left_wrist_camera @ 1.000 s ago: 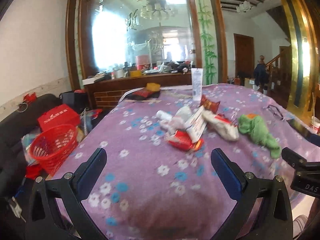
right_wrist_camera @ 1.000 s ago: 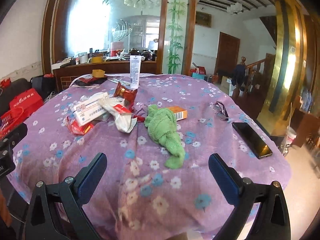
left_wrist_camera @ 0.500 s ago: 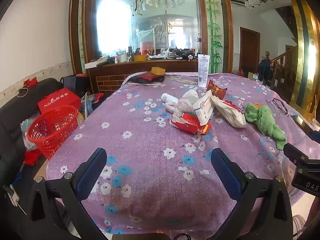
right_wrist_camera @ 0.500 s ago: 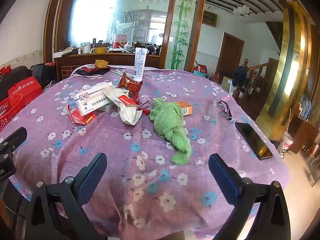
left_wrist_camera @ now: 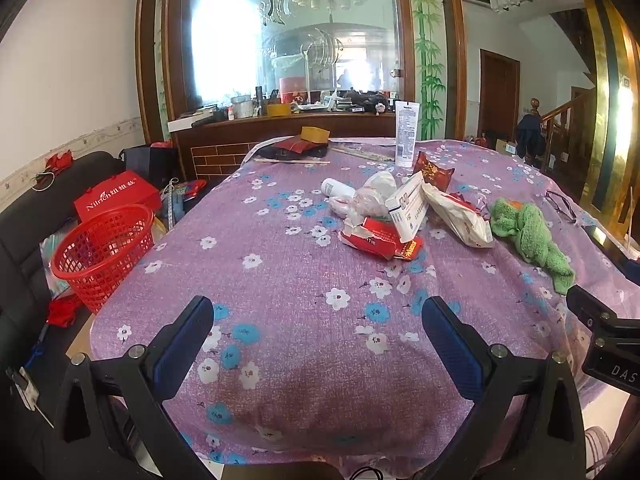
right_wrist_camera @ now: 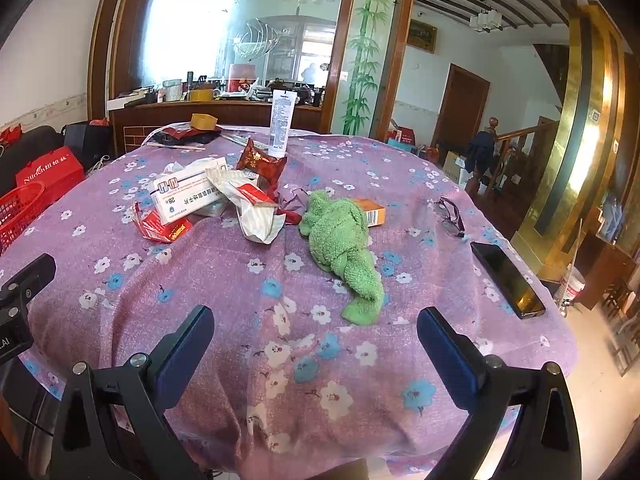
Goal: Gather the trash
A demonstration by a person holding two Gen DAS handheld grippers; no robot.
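Ahead of both grippers, well beyond the fingertips, we log the trash heap mid-table: one white medicine box (right_wrist_camera: 188,196), one torn red packet (left_wrist_camera: 380,240), one dark red snack wrapper (right_wrist_camera: 262,162), one striped wrapper (right_wrist_camera: 252,210) and one crumpled plastic bag (left_wrist_camera: 370,200). We hold the left gripper (left_wrist_camera: 318,338) and right gripper (right_wrist_camera: 316,338) spread wide and empty, so we judge collection not yet begun. Next move, as we read it: reach forward, clamp one piece, carry it to the single red basket (left_wrist_camera: 104,252) left of the left gripper.
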